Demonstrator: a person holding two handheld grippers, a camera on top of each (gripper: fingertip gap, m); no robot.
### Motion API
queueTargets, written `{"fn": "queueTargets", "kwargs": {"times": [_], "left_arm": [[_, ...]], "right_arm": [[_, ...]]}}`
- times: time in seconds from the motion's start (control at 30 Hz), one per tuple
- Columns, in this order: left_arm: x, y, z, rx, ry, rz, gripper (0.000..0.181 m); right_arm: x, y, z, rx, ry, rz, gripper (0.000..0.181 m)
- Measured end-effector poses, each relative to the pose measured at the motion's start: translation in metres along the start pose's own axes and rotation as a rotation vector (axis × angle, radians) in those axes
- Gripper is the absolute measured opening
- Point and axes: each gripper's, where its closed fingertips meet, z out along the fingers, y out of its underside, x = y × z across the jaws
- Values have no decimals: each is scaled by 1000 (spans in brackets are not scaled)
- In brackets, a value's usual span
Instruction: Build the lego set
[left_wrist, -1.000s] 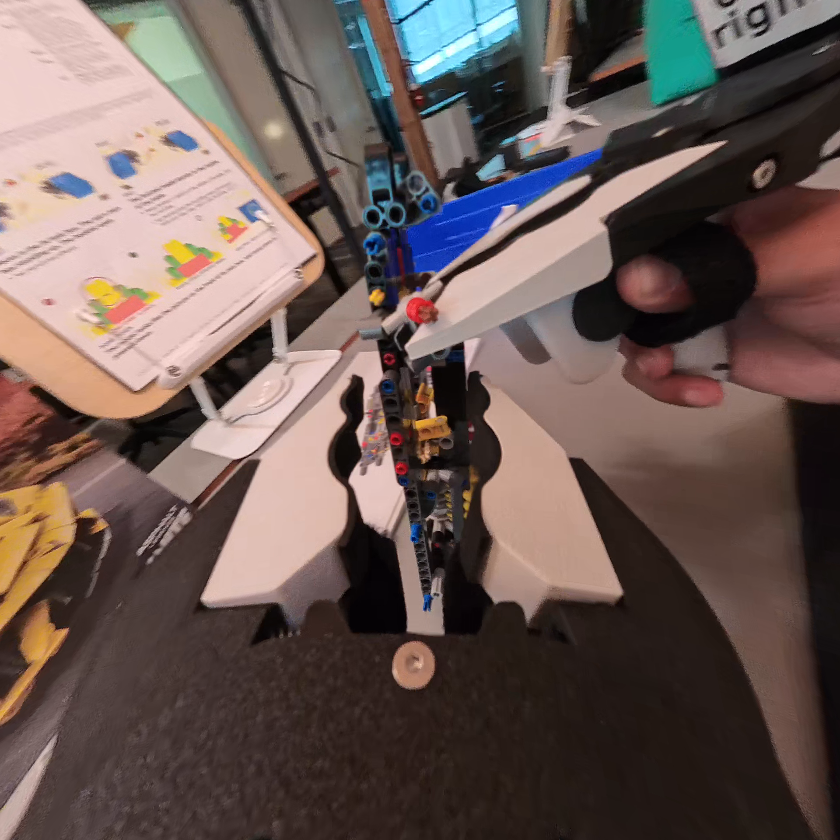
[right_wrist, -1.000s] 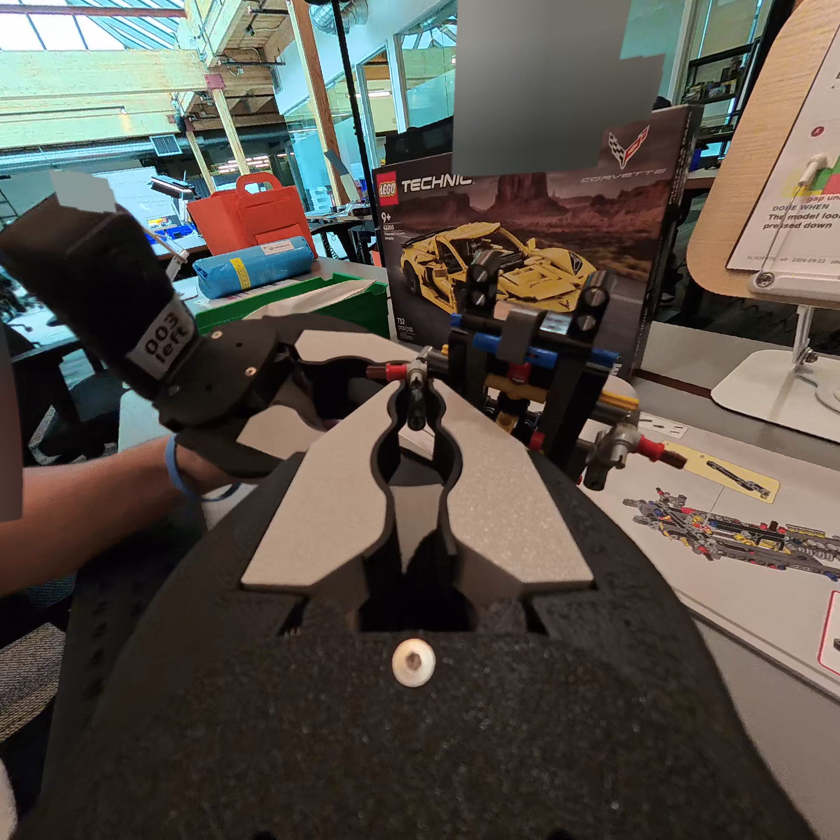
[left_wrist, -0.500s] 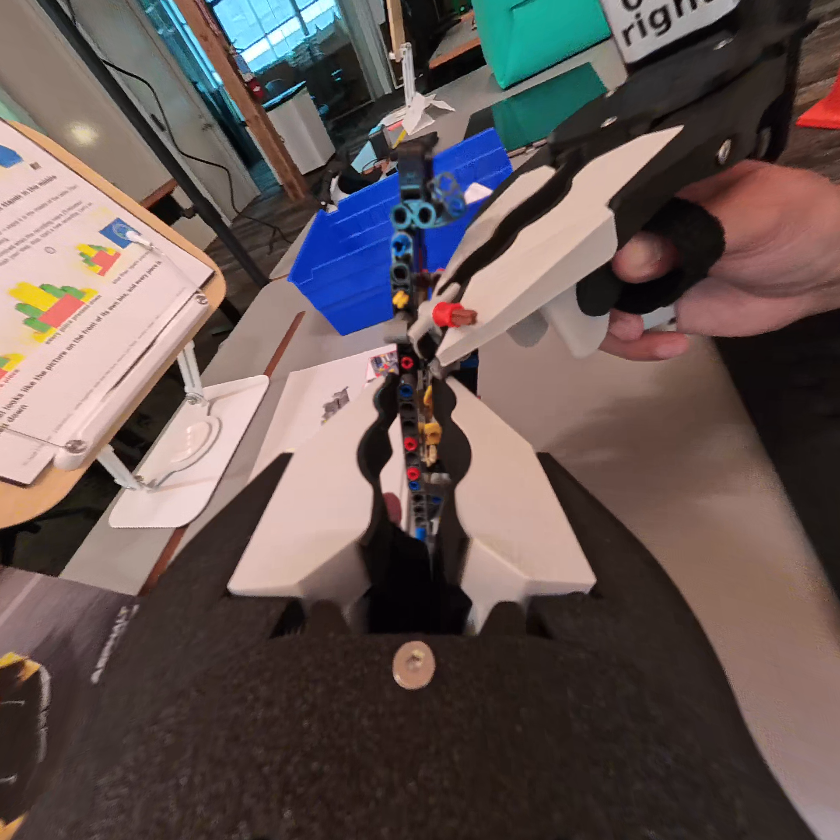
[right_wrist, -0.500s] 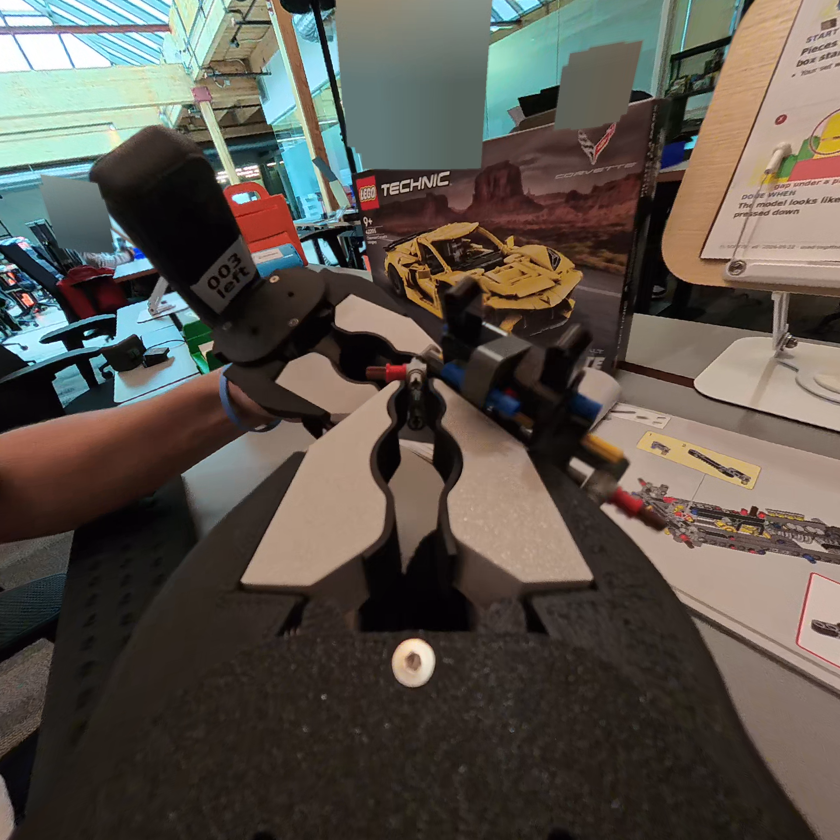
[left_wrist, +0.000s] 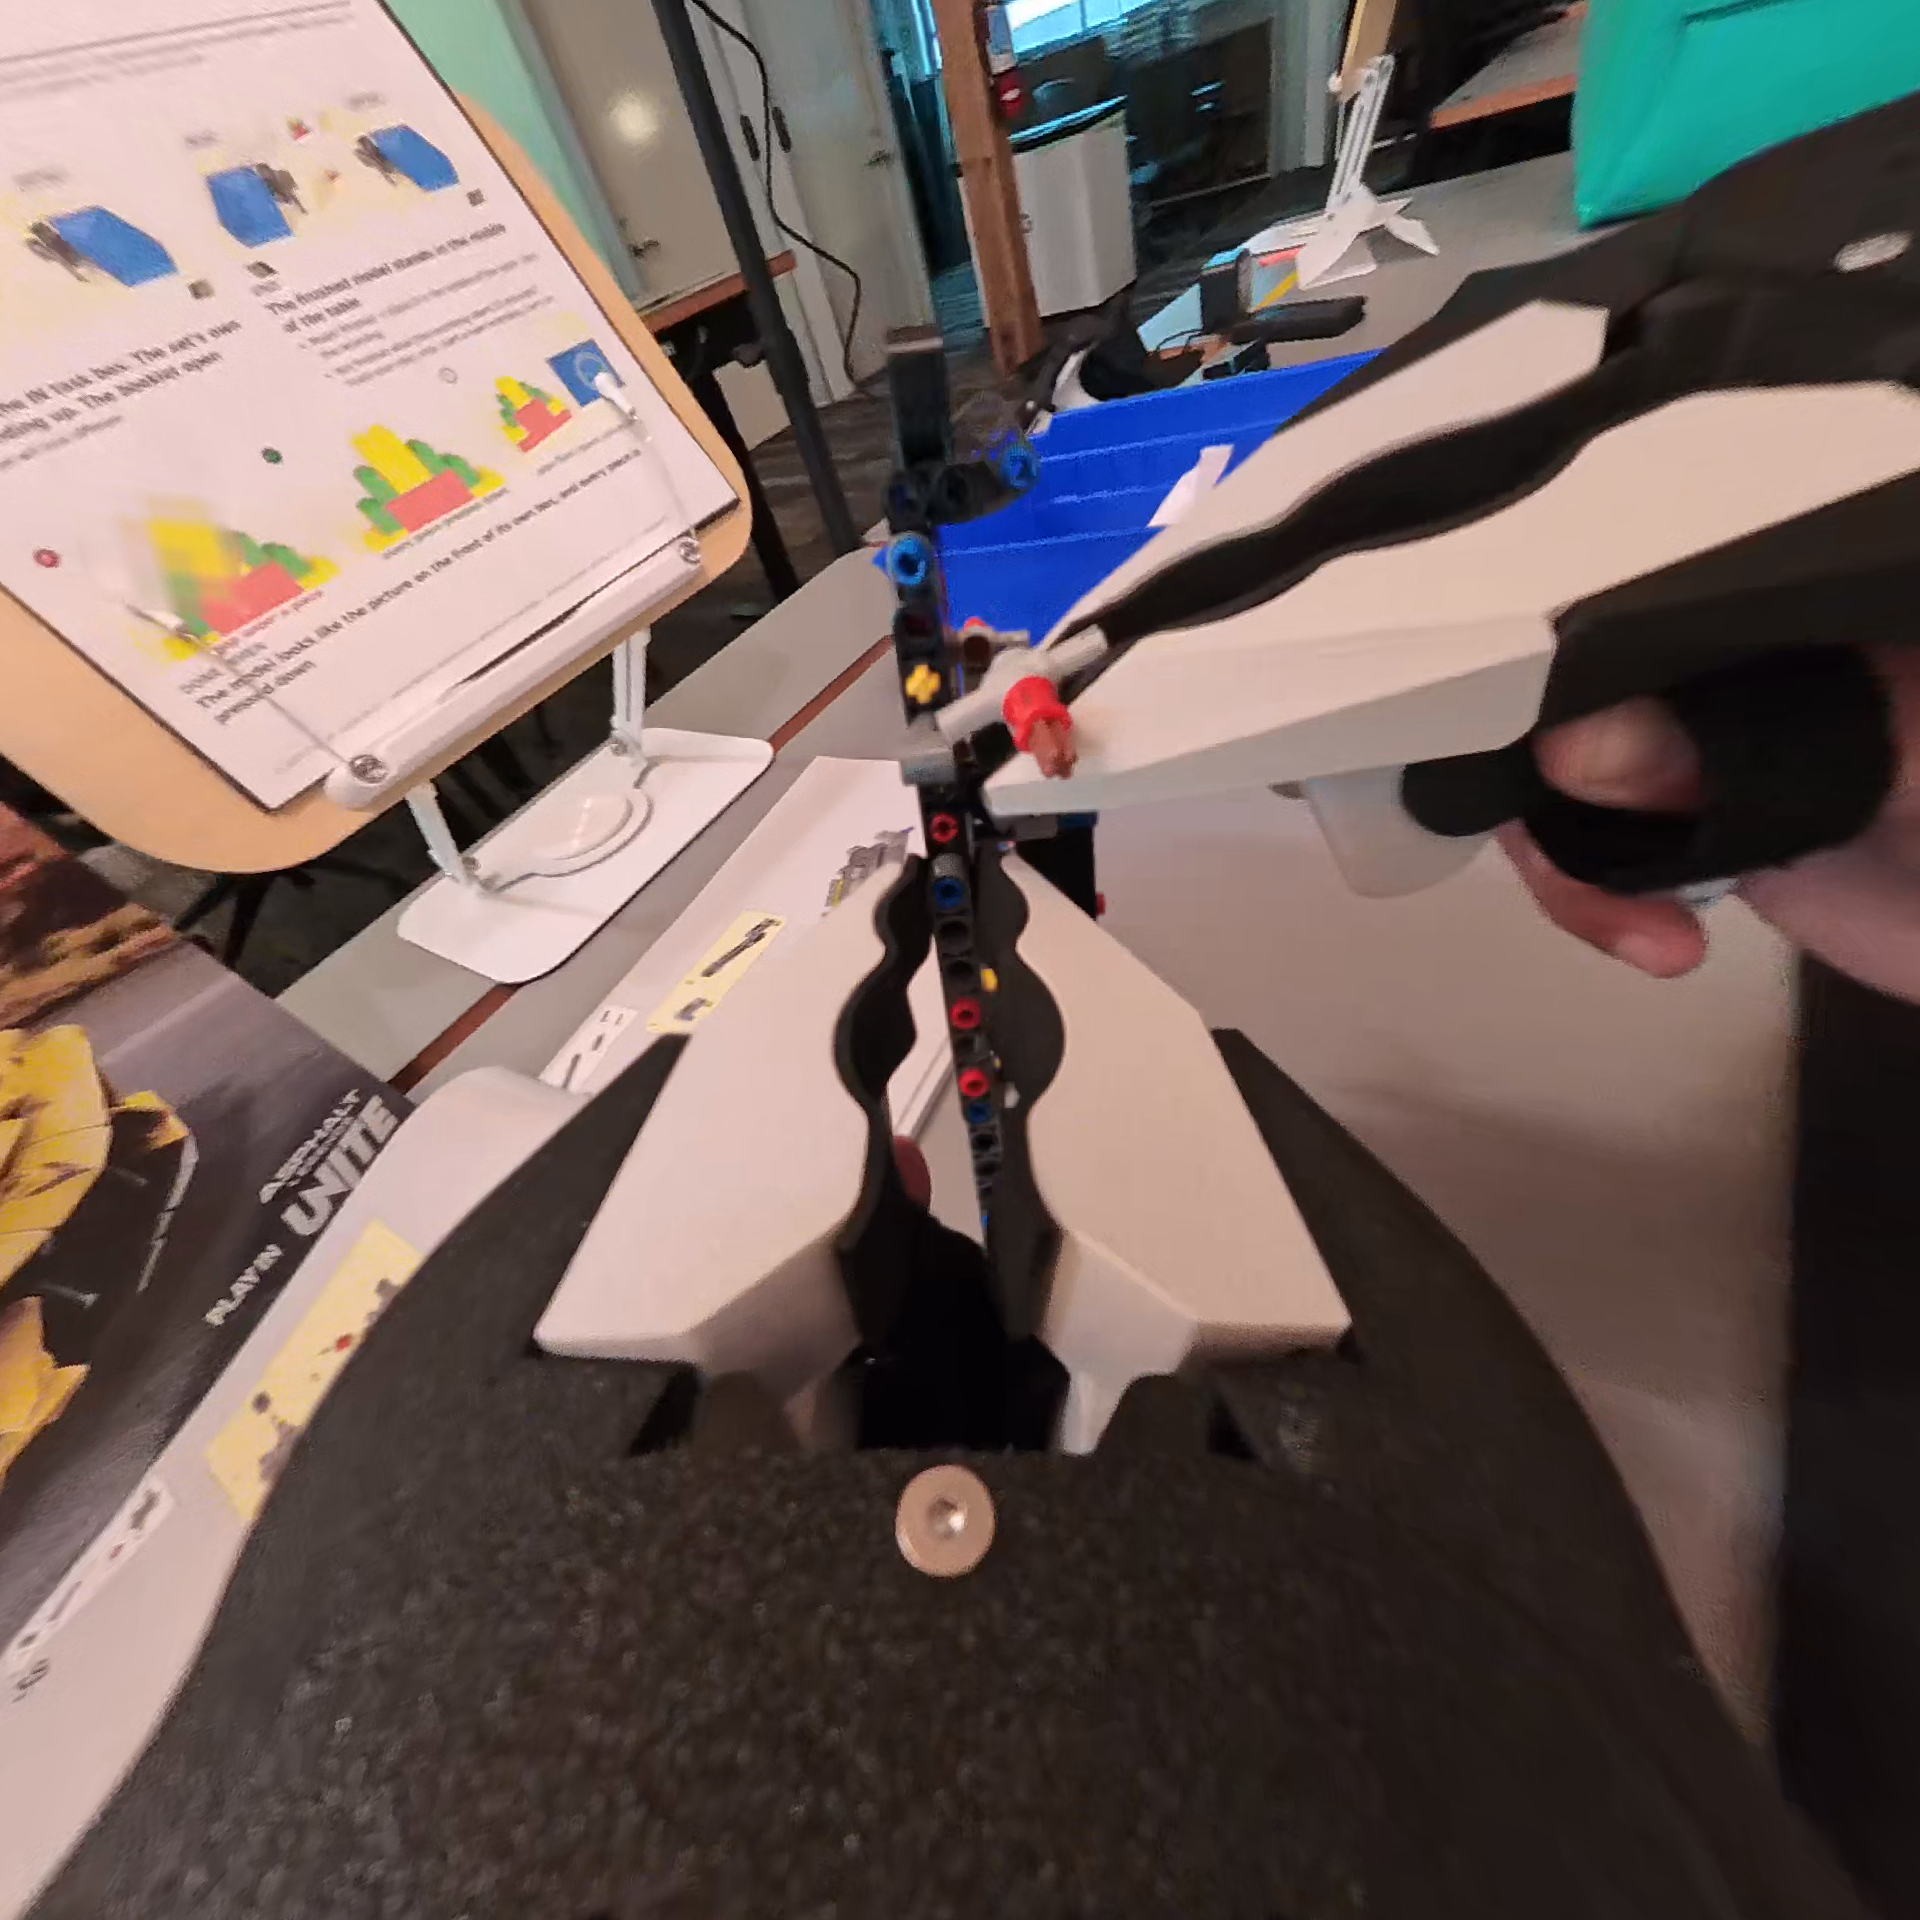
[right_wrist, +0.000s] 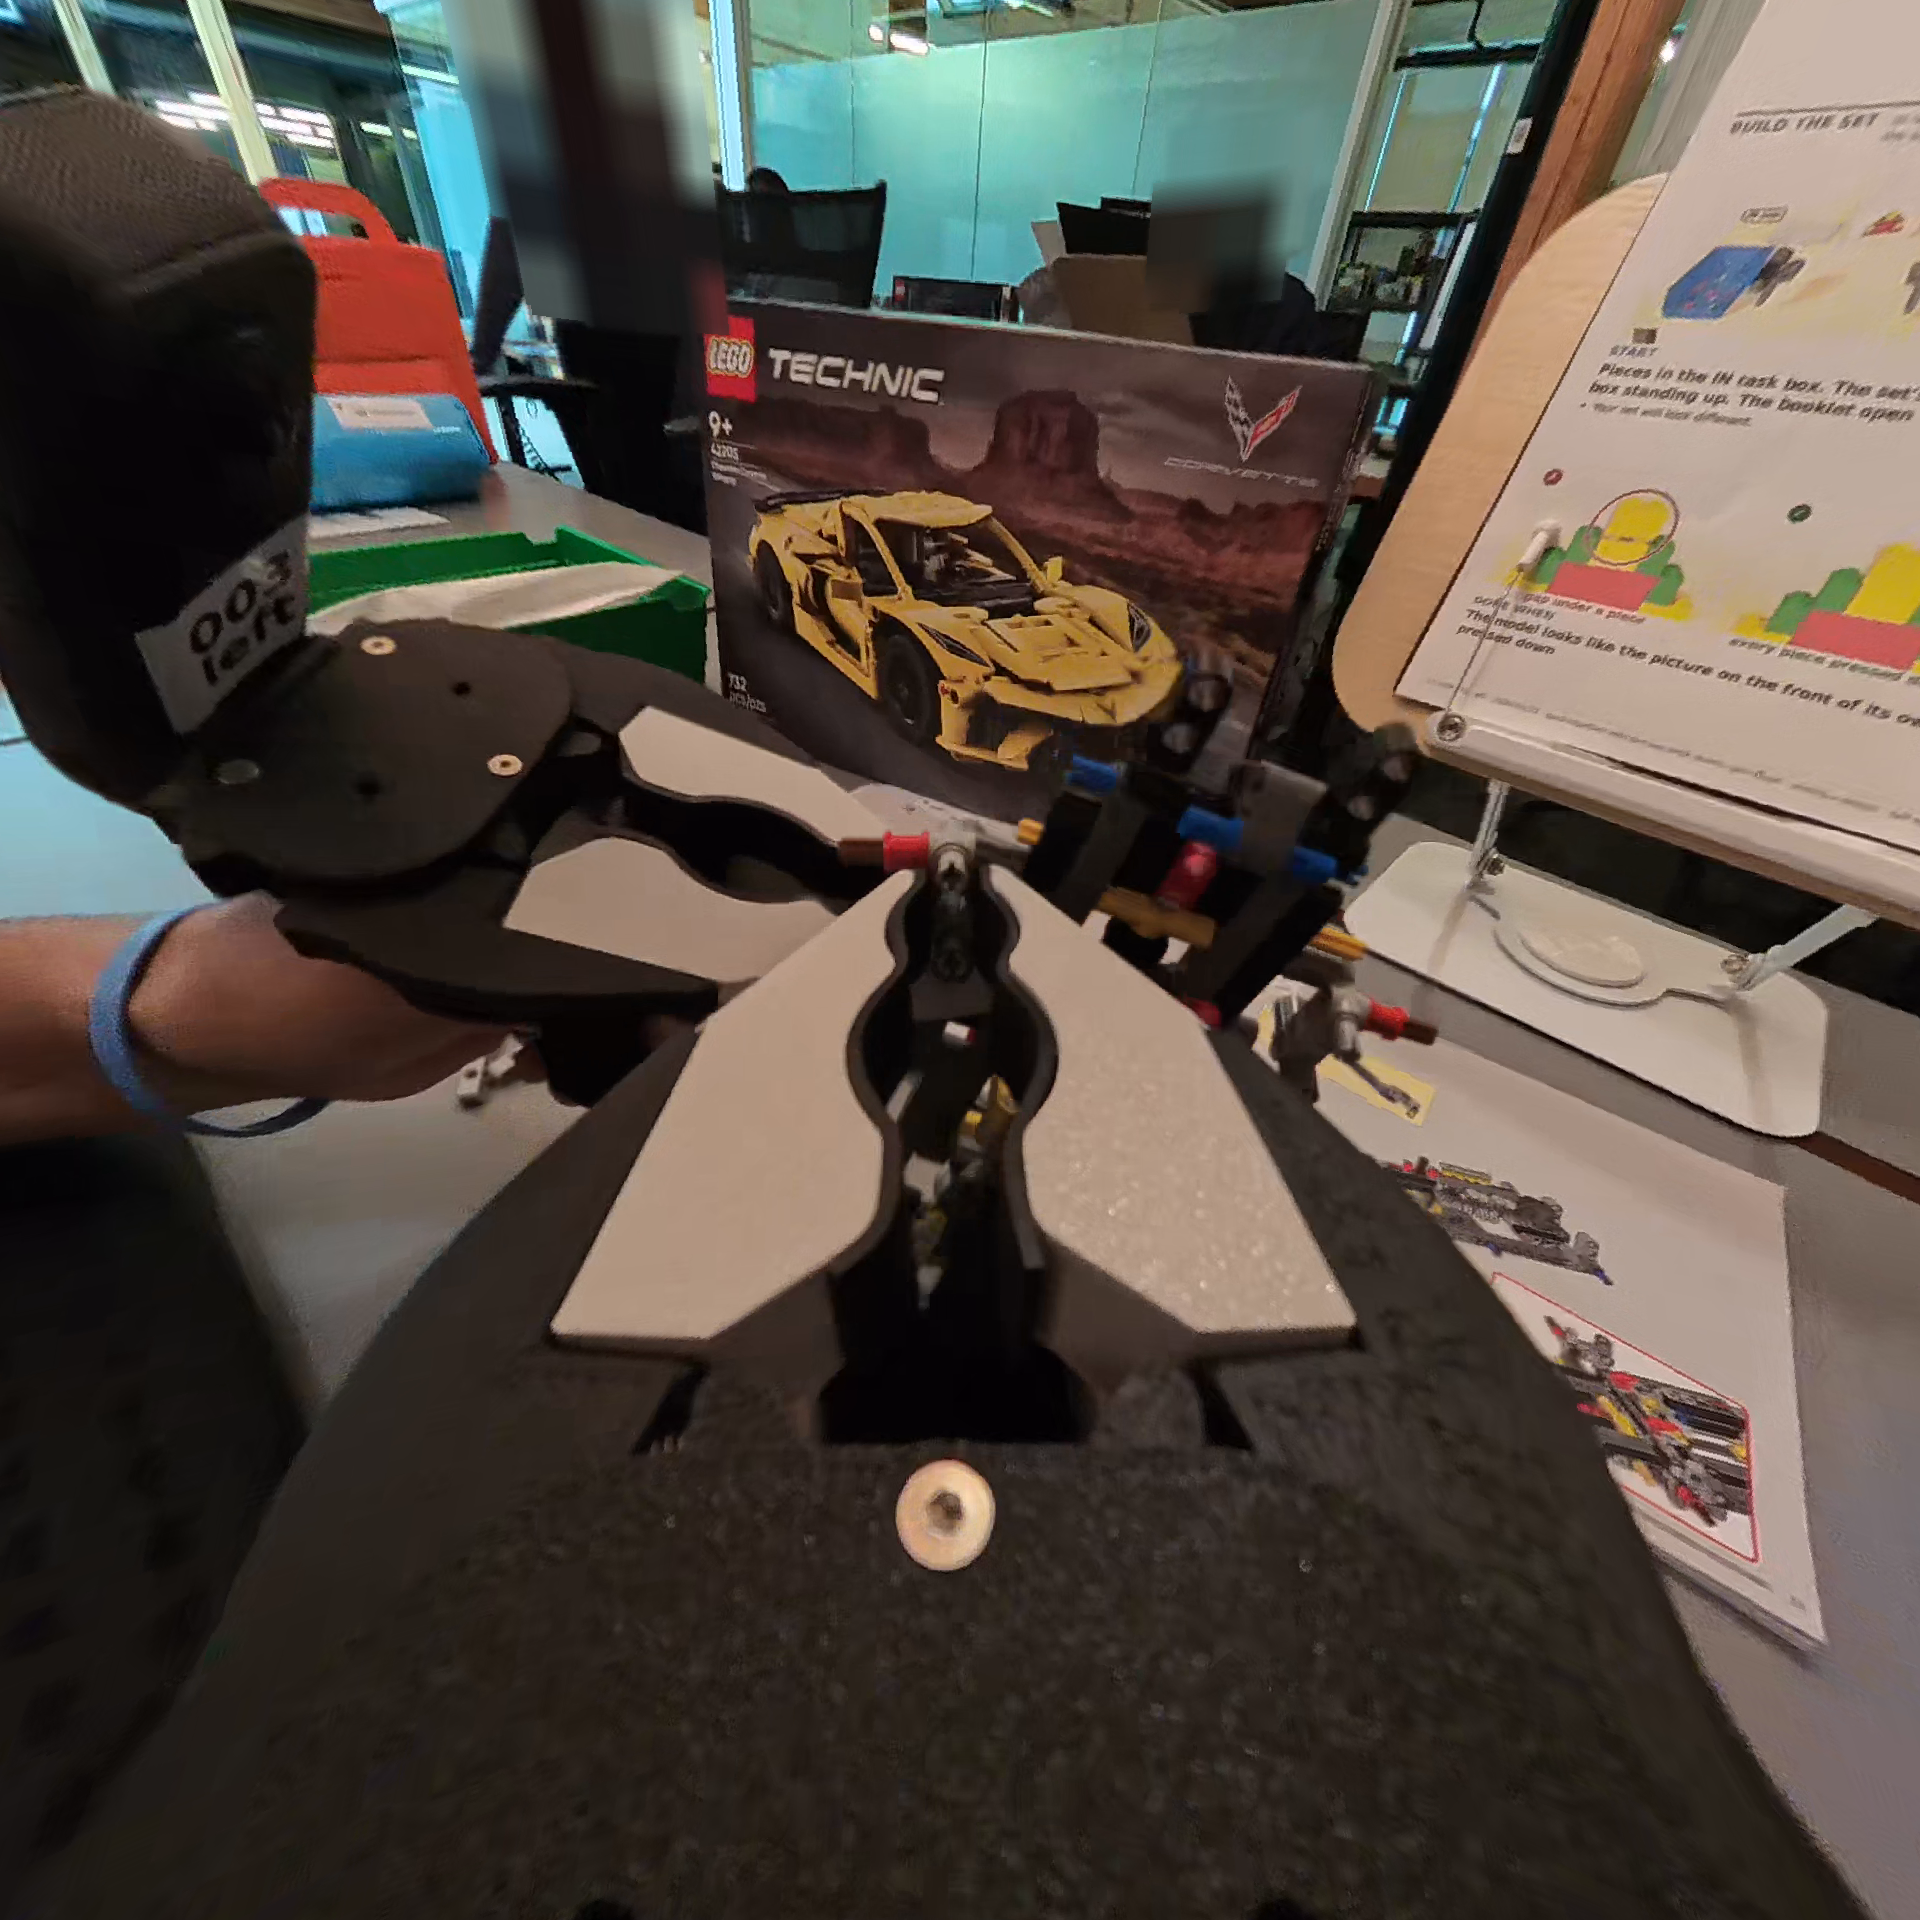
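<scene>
Lego black-beam chassis (left_wrist: 961, 997) stays steady in my closed left gripper (left_wrist: 951, 940) so my right gripper (right_wrist: 951, 904), beside it, can pinch its grey axle connector (right_wrist: 951, 847).

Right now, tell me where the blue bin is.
In the left wrist view the blue bin sits on the far part of the table, right of centre, directly behind the upright lego frame and partly hidden by the right gripper.
</scene>
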Motion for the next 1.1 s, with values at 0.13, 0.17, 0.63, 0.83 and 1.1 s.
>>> {"fn": "queueTargets", "kwargs": {"times": [0.13, 0.17, 0.63, 0.83, 1.1], "left_arm": [[-2, 2, -3, 26, -10, -41, 7], [-3, 2, -4, 31, -16, -51, 7], [-14, 5, -5, 113, -50, -124, 7], [-17, 6, -7, 136, -148, -18, 7], [-10, 10, -4, 111, -191, 88, 10]], "right_arm": [[-6, 4, 6, -60, 22, -4, 5], [-7, 4, 7, -69, 26, 0, 6], [-4, 6, 19, -48, 21, 52, 5], [-7, 5, 22, -10, 13, 136, 5], [-8, 12, 24, -16, -33, 222, 5]]}}
